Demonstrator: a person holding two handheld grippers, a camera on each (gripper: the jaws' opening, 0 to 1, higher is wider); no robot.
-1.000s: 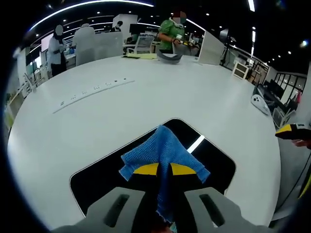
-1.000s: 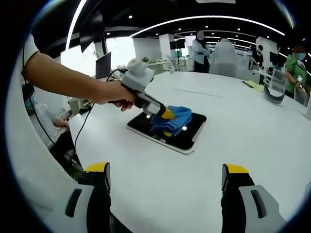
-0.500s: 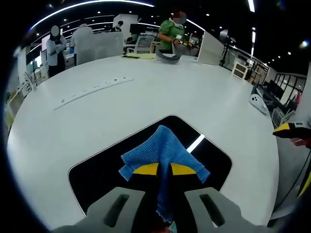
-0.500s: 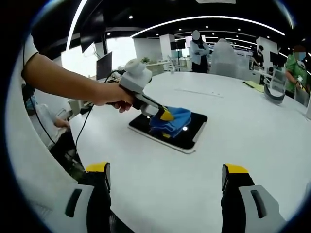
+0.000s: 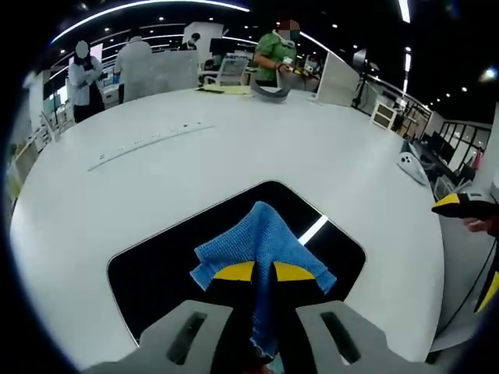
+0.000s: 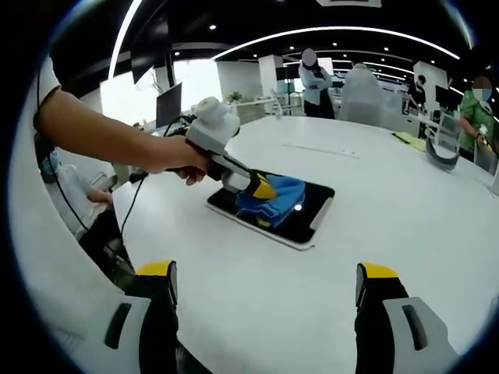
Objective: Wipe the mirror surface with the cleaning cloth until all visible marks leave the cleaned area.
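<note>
Two grippers on round white desk. Left gripper (image 5: 263,273) clamped on blue cleaning cloth (image 5: 261,245), woven, crumpled, pressed onto mirror (image 5: 156,273): flat dark glossy rectangle, rounded corners, pale rim, near desk's edge on person's side. Right gripper (image 6: 265,300) jaws spread wide, holding nothing, hovering over bare desk well apart from mirror. Progress judged mid-wipe: no marks discernible on exposed glass, only ceiling-light reflection; area under cloth hidden, completion unconfirmed.
</note>
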